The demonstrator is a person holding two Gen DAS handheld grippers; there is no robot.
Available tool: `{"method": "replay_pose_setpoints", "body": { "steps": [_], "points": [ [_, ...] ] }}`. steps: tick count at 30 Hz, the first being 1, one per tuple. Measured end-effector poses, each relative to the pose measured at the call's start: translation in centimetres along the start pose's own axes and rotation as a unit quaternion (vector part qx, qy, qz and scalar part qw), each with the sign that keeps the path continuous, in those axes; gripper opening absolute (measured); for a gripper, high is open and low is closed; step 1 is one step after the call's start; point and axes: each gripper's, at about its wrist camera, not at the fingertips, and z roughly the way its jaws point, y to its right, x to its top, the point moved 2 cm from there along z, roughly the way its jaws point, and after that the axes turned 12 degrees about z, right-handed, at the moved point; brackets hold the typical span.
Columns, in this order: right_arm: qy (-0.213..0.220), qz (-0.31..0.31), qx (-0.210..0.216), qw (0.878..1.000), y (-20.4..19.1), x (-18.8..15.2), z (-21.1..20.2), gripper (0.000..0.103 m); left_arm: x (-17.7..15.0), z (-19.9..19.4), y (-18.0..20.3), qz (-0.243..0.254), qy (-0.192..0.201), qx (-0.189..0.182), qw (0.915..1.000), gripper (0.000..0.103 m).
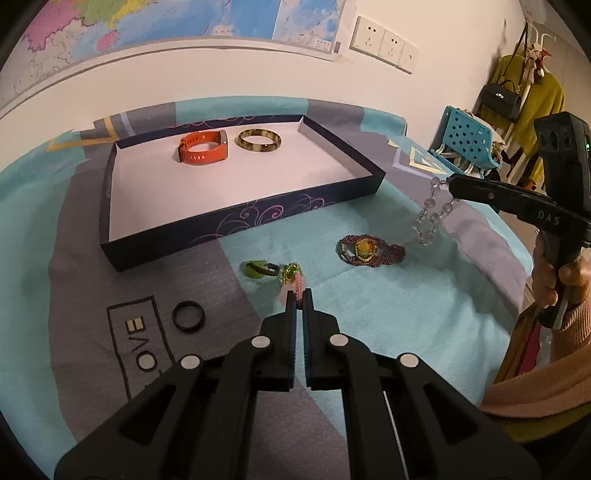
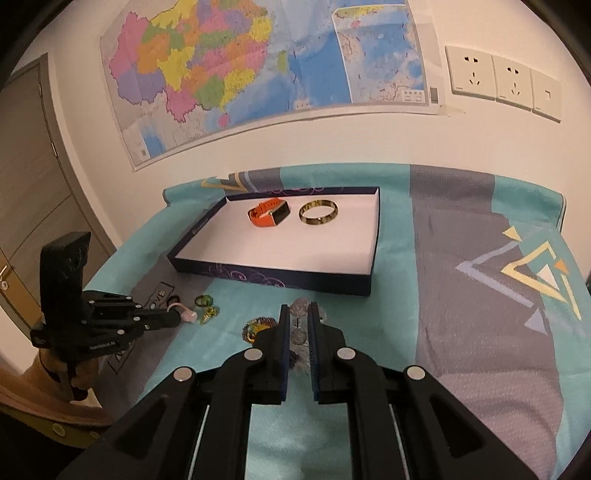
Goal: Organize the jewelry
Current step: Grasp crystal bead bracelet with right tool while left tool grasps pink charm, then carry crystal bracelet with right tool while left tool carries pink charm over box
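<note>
While my left gripper (image 1: 300,295) is pinching a pink beaded bracelet (image 1: 297,286) with its jaws nearly together, my right gripper (image 2: 298,314) is clamping a clear bead bracelet (image 1: 430,216), dangling above the teal cloth (image 1: 388,314). Beyond them, a purple bracelet (image 1: 369,251) is lying near the tray (image 1: 236,221), which is holding an orange band (image 1: 201,147) and a gold bangle (image 1: 259,139).

Map (image 1: 147,22) cropped at the top edge, clear bead bracelet (image 1: 428,218) blurred
</note>
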Motion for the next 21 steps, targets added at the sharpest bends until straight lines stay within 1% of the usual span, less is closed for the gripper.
{"method": "replay_pose_setpoints", "body": {
  "steps": [8, 13, 21],
  "points": [
    [0.025, -0.017, 0.013, 0.999, -1.3, 1.8, -0.8, 0.008, 1.3, -1.4, -0.7, -0.005, 0.023, 0.003, 0.9997, 0.003],
    [0.030, -0.025, 0.018, 0.999, -2.1, 2.8, -0.3, 0.008, 2.5, -2.0, -1.4, -0.005, 0.036, 0.008, 0.9993, 0.003],
    [0.031, -0.037, 0.024, 0.999, -3.1, 4.4, 0.9, 0.008, 4.1, -1.5, -2.5, -0.003, 0.040, 0.022, 0.9989, 0.003]
  ]
}}
